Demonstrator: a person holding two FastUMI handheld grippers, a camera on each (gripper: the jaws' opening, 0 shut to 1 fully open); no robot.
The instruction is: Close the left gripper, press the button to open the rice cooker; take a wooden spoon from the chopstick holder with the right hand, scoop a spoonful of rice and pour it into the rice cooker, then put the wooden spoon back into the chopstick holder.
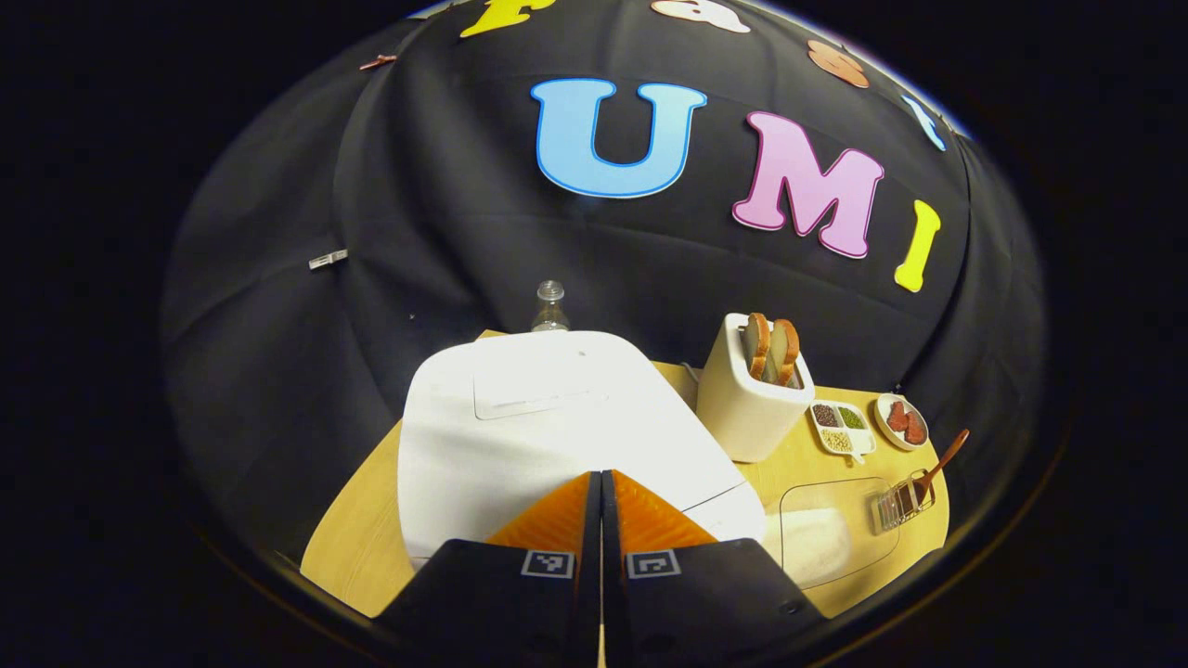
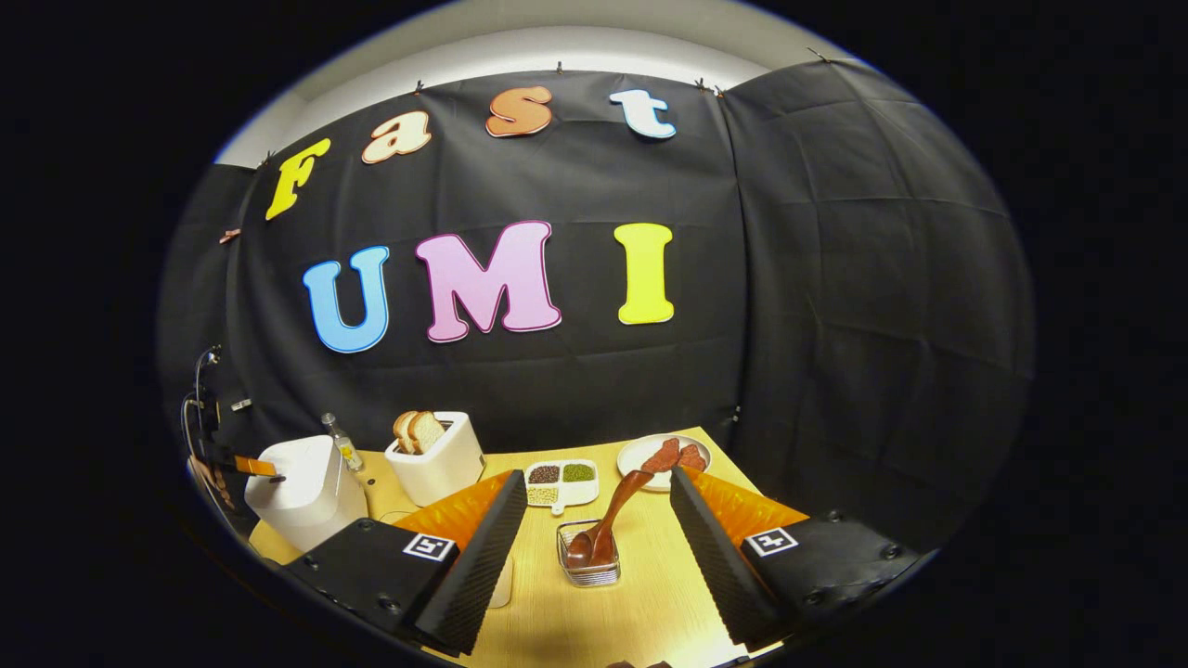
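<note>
Lid of the rice cooker (image 1: 557,417) is down under the pressed-together left tool (image 1: 600,501), while the right tool (image 2: 591,520), spread wide, frames the untouched wooden spoon (image 2: 614,515) in its holder (image 2: 588,564) at lower centre.

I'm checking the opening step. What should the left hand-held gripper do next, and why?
Probably ease the left hand-held gripper down and forward to press the button. Its fingers are together over the front edge of the rice cooker, whose lid is down, and the wooden spoon sits in the chopstick holder.

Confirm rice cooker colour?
White, lid shut. The rice cooker shows best in the left gripper view.
</note>
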